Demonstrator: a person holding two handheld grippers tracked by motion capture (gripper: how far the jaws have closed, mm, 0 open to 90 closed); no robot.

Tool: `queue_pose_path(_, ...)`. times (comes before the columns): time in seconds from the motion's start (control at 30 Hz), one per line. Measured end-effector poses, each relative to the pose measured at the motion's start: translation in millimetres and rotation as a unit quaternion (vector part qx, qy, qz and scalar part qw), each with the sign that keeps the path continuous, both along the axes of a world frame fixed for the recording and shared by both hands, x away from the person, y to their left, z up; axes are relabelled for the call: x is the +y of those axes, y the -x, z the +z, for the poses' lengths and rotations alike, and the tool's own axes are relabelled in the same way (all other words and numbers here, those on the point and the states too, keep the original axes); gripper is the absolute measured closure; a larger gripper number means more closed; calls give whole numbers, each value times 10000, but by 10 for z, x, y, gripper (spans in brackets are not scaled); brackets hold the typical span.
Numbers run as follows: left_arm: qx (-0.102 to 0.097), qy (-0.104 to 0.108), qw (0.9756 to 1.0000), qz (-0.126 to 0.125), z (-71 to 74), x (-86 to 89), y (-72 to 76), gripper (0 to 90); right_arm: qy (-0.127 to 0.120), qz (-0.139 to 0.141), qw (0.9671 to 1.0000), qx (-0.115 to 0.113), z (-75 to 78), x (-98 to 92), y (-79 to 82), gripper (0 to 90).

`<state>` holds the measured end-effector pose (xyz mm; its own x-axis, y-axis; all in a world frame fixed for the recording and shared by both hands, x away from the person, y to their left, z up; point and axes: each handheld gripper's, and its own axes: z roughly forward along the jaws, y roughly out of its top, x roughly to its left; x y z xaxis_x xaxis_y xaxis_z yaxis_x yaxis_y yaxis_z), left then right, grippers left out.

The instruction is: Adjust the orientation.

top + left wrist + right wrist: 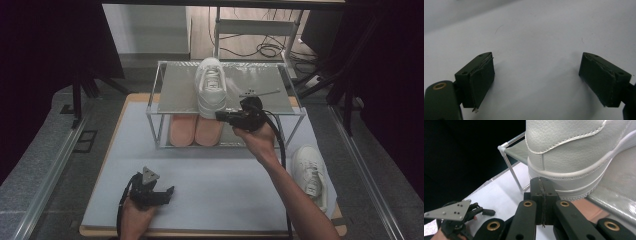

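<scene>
A white sneaker stands on the top shelf of a clear-framed shoe rack, toe pointing away. My right gripper is shut with nothing between its pads. In the right gripper view its closed tips sit right at the heel sole of that sneaker; I cannot tell whether they touch it. A second white sneaker lies on the table at the right. My left gripper rests low near the front edge, open over bare white surface.
A pair of pink shoes sits on the rack's lower level, under the white sneaker. The white table mat stretches between the rack and the front edge. Dark curtains and metal rails flank the table.
</scene>
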<state>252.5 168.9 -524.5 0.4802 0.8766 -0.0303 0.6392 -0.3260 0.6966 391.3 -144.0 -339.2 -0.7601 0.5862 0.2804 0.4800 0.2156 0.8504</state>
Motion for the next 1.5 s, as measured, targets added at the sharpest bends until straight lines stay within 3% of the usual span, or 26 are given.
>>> queue_pose_path(0.4, 3, -21, 10000, -12, 2, 2, 0, 132, 69, 39, 10000, -48, -13, 241, -106, 900)
queue_pose_path(0.57, 4, -18, 10000, -13, 1, 2, 0, 132, 271, -9, 9995, -137, 4, 246, -67, 893)
queue_pose_path(0.67, 1, -19, 10000, -12, 1, 2, 1, 132, 330, 11, 9993, -156, 9, 203, -19, 873)
queue_pose_path(0.87, -4, -4, 10000, -4, 0, 0, 1, 132, 701, -62, 9969, -366, 5, 86, 124, 826)
queue_pose_path(1.07, -1, -6, 10000, 0, 1, -1, 2, 133, 862, -87, 9950, -493, -20, -83, 261, 794)
queue_pose_path(1.33, 1, -5, 10000, 0, 1, -1, 1, 132, 927, -124, 9936, -627, -35, -318, 473, 779)
queue_pose_path(1.5, 2, -6, 10000, 0, 1, -1, 1, 132, 844, -167, 9946, -585, -60, -468, 563, 772)
